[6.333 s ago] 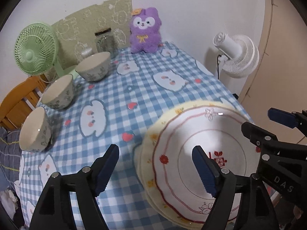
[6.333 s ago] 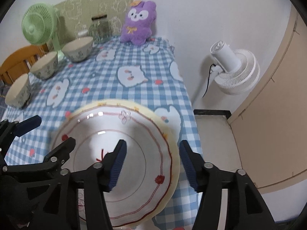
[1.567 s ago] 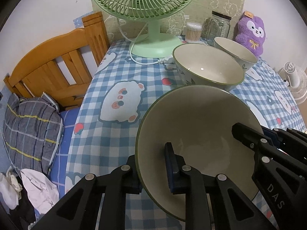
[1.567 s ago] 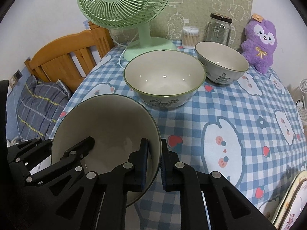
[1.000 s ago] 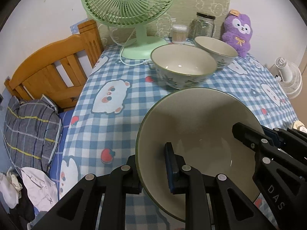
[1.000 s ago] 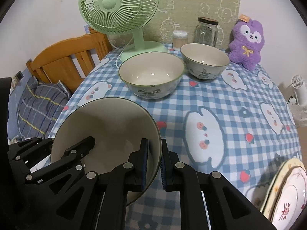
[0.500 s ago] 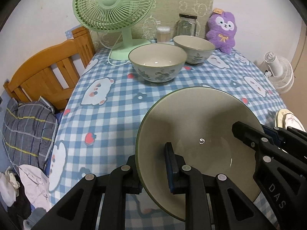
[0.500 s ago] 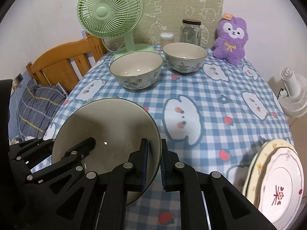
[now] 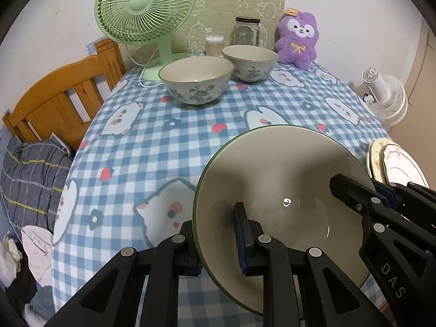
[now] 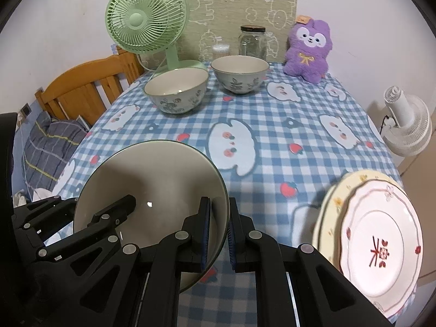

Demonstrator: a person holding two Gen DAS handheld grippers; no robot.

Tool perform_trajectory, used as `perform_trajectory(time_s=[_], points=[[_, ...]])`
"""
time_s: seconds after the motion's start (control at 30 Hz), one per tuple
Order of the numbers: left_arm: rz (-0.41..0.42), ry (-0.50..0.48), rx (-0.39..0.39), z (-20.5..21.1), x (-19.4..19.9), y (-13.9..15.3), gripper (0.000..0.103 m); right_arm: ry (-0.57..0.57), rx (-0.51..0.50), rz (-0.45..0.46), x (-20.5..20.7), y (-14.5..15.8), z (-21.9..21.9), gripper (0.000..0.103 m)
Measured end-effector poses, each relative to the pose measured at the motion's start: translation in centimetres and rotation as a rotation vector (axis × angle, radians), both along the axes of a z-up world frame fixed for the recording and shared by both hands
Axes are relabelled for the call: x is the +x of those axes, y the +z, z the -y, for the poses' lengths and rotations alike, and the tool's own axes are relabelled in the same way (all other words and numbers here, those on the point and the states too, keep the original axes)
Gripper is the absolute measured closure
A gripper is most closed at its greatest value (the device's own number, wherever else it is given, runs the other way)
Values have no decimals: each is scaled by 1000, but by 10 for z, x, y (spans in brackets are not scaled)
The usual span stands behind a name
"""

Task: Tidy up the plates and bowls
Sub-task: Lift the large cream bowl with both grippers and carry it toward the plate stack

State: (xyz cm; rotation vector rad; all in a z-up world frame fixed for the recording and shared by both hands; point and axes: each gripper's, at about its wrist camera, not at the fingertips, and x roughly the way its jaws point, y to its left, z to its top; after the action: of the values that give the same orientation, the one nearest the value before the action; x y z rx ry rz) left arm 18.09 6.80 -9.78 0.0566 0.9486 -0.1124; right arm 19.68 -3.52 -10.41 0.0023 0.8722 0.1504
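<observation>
Checked tablecloth [image 10: 286,125] carries two bowls [image 10: 175,94], fan [image 10: 147,19], jar [image 10: 252,41], plush [image 10: 309,51], plates [image 10: 381,239].

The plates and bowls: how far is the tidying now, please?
Done: the plates sit stacked at the table's near right edge. In hand: the left tool and right tool both clamp the rim of one bowl, held above the cloth. Left: two patterned bowls stand apart near the green fan, not stacked.
</observation>
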Motion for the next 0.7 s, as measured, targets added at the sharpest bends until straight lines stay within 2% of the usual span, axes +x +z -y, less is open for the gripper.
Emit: perform_trajectory(time_s=[0.23, 0.7], points=[[-3, -2, -25, 10, -10, -2, 87, -12, -1, -3, -12, -4, 14, 89], [-14, -11, -13, 33, -25, -15, 87, -18, -12, -24, -29, -18, 34, 89]])
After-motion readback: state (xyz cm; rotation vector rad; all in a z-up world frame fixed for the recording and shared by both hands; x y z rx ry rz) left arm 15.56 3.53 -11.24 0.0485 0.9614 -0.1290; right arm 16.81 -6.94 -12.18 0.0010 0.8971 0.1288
